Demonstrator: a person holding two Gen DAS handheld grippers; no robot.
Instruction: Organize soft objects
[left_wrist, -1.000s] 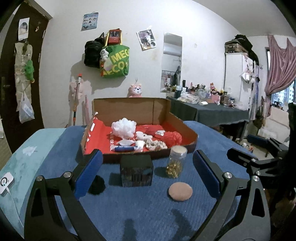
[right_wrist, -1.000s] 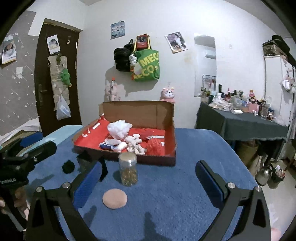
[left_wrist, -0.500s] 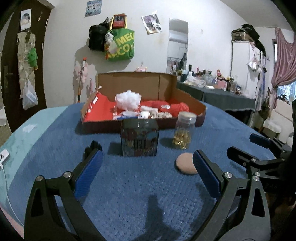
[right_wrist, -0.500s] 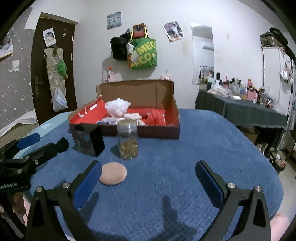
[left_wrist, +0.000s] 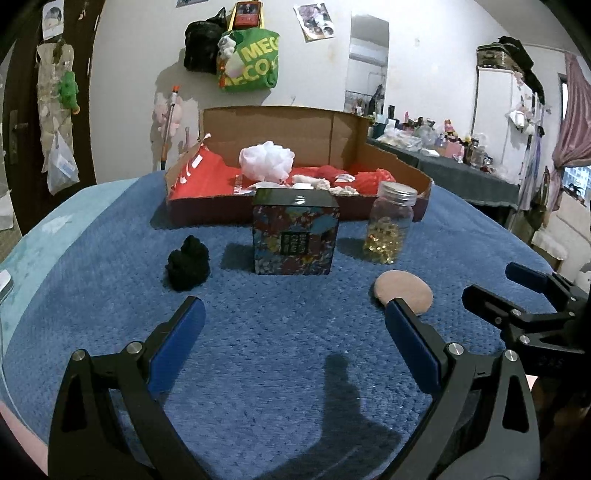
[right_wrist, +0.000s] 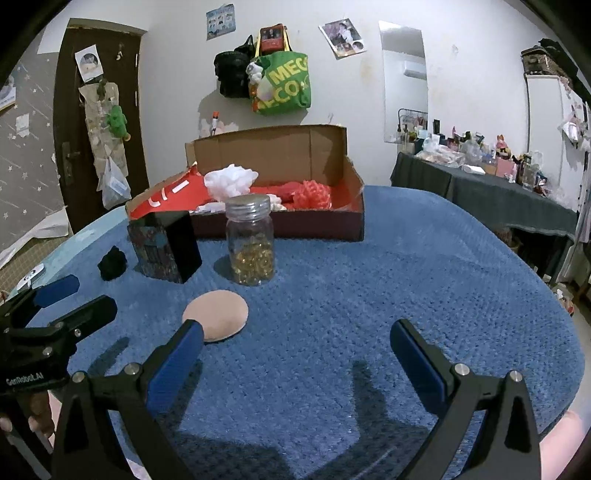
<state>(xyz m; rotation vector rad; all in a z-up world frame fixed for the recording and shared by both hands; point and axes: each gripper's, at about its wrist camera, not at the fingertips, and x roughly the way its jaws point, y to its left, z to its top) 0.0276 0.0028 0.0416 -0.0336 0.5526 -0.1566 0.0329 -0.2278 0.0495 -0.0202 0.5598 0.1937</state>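
Both hand-held grippers spread wide above the blue tabletop (left_wrist: 258, 350).
The round pink puff (right_wrist: 215, 313) lies flat, no long axis, just beyond the right hand-held gripper (right_wrist: 295, 341); left hand-held gripper (left_wrist: 293, 319) empty.

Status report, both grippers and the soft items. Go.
Left gripper open, empty. Right gripper open, empty. Pink puff and black pompom lie outside cardboard box. Path clear.

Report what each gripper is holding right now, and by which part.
Nothing is held. The left gripper and the right gripper are both open and empty above the blue cloth; the pink puff lies untouched.
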